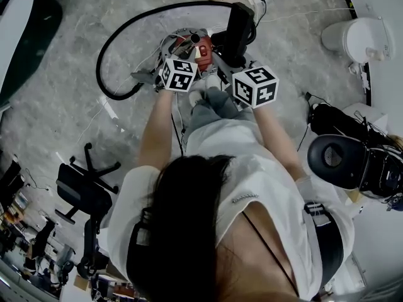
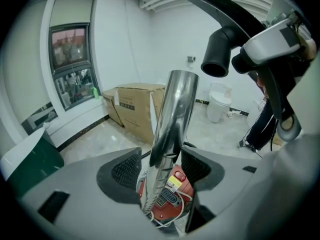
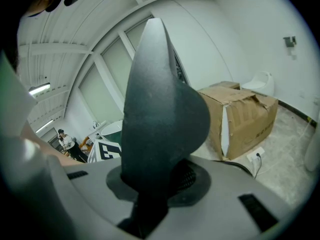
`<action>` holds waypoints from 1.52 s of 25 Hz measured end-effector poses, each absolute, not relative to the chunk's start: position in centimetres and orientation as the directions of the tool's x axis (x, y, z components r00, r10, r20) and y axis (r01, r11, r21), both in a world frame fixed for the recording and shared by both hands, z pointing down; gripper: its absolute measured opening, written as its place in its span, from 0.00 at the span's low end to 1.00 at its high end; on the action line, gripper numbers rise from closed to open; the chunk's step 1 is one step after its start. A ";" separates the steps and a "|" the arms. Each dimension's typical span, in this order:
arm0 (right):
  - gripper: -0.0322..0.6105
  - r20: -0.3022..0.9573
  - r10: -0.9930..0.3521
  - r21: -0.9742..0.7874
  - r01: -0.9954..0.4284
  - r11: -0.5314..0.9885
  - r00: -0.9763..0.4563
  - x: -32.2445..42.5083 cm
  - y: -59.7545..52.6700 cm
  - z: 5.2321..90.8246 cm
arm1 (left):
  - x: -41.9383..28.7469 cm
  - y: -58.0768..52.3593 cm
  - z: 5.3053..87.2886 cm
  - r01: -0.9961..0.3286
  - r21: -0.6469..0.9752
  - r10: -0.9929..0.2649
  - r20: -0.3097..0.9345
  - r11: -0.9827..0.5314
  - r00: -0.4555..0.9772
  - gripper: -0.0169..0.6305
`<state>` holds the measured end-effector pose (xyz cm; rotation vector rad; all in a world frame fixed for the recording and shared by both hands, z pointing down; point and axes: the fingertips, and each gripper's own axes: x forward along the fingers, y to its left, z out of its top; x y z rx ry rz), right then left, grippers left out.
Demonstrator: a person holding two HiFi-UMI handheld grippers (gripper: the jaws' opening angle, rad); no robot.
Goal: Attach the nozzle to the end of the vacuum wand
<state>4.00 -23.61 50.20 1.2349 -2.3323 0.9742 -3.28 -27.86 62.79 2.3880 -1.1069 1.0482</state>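
Note:
The chrome wand rises from the red vacuum cleaner between the jaws of my left gripper. Those jaws stand wide, and a gap shows between the left pad and the tube. The black nozzle is clamped in my right gripper. In the left gripper view the nozzle's round mouth hangs up and to the right of the wand's top end, apart from it. From the head view, the left gripper and the right gripper are side by side over the vacuum.
A black hose loops over the floor left of the vacuum. A torn cardboard box and a white bin stand beyond. An office chair is at the left, a black seat at the right.

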 end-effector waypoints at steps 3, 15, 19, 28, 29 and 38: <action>0.20 0.563 -0.584 -0.423 -0.811 0.404 -0.585 3.7 -23.7 50.3 | -3.1 -27.8 63.3 -0.755 -0.026 -0.526 0.733 -0.655 0.432 0.41; 0.20 0.535 -0.553 -0.482 -0.768 0.422 -0.639 3.3 -25.0 50.9 | -3.1 -28.2 63.6 -0.735 -0.051 -0.528 0.729 -0.676 0.435 0.29; 0.20 0.514 -0.529 -0.507 -0.736 0.448 -0.676 2.9 -25.1 50.9 | -3.1 -28.0 63.6 -0.728 -0.058 -0.526 0.731 -0.683 0.435 0.29; 0.20 0.370 -0.434 -0.716 -0.550 0.430 -0.821 1.8 -25.9 50.6 | -3.1 -28.1 63.5 -0.737 -0.059 -0.543 0.716 -0.673 0.438 0.29; 0.20 0.354 -0.422 -0.739 -0.526 0.420 -0.835 1.7 -26.1 50.5 | -3.1 -28.1 63.6 -0.734 -0.063 -0.543 0.716 -0.676 0.439 0.28; 0.20 0.365 -0.318 -0.767 -0.476 0.430 -0.875 1.4 -26.6 51.7 | -3.0 -28.1 63.7 -0.735 -0.045 -0.544 0.703 -0.677 0.457 0.28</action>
